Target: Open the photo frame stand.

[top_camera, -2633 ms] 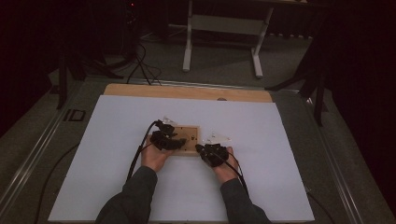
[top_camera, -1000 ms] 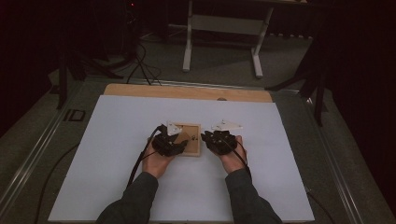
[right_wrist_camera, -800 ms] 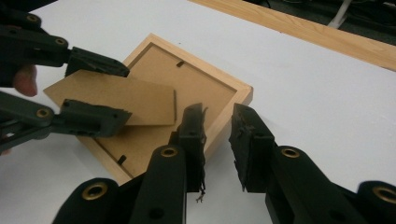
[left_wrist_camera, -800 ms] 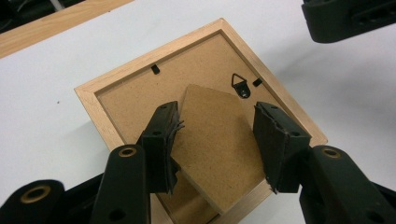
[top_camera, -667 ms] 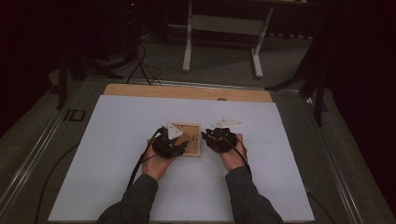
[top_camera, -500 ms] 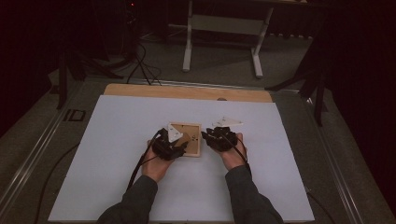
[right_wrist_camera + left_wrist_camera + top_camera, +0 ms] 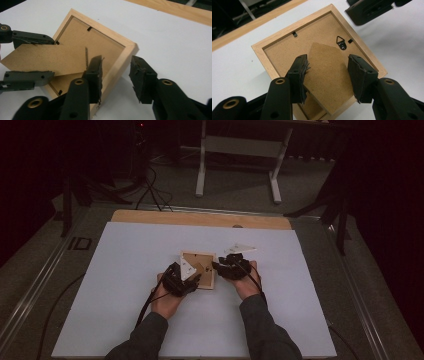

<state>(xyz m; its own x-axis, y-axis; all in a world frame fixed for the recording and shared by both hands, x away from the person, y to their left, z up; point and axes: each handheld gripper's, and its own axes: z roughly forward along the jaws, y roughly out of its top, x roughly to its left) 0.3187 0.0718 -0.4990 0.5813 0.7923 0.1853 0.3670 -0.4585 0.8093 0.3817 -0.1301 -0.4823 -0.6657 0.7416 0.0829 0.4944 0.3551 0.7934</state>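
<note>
We have a wooden picture frame [image 7: 199,270] lying back-up on the white table sheet [image 7: 125,285], between both claws. Left gripper [image 7: 329,75] straddles the frame's fold-out cardboard easel stand [image 7: 329,72], which is lifted off the backing; whether the pads actually press it we cannot tell. Right gripper [image 7: 116,75] has just been opening, jaws now apart across the frame's corner, pads clear of the wood. Beyond the left claw: triangular hanger ring [image 7: 341,42] and metal retaining tabs [image 7: 294,34]. The wooden table edge [image 7: 200,218] is farther ahead.
</note>
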